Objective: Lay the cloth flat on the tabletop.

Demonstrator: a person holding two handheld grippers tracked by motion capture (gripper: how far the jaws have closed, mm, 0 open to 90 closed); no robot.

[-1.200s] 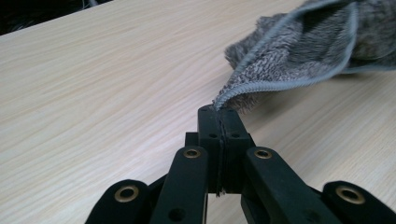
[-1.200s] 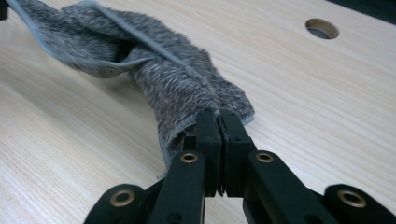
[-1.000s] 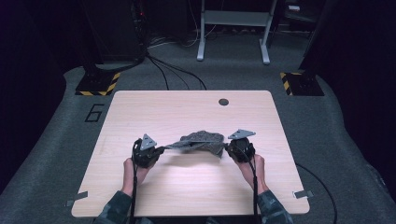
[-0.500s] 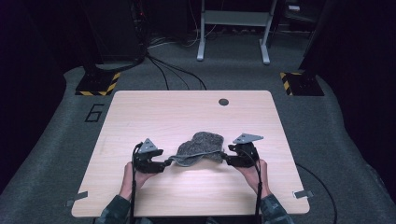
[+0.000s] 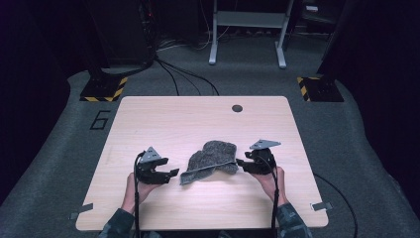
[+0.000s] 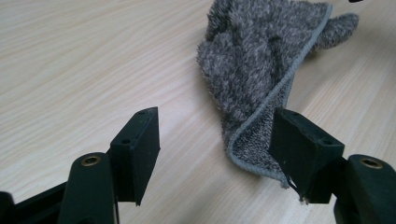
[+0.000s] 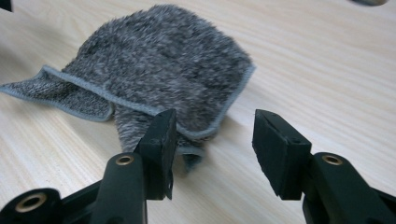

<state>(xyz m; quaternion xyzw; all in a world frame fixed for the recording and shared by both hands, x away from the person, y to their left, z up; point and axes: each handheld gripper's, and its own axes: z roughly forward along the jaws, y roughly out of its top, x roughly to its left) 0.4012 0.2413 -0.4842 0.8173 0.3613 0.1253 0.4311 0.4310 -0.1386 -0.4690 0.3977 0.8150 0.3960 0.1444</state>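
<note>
left hand-held gripper (image 5: 173,172): near edge of pale wooden surface (image 5: 163,119); jaws just been opening, now apart, nothing pressed between them; in the left gripper view the near hemmed corner of the cloth lies just in front of one jaw, not clamped
right hand-held gripper (image 5: 239,162): roughly level with the left one, opposite side of the cloth; jaws just been opening, now apart and empty; in the right gripper view one jaw tip sits over the cloth's folded edge, touching or just above, cannot tell
grey fluffy microfibre cloth with stitched hem (image 5: 212,157): lies loose and crumpled on the surface between the two hand-held grippers; folded over itself, fuzzy side up, flat woven underside showing at the near-left flap
long axis: runs from near-left flap to far-right bulk, slightly diagonal across the surface
nearer hand: right one closer, about at the cloth's right edge; left one has a small gap to the near-left corner
next move, judged: each hand-held gripper goes inward to its own end of the cloth
small dark round hole (image 5: 237,108): far side of surface, well apart from cloth
</note>
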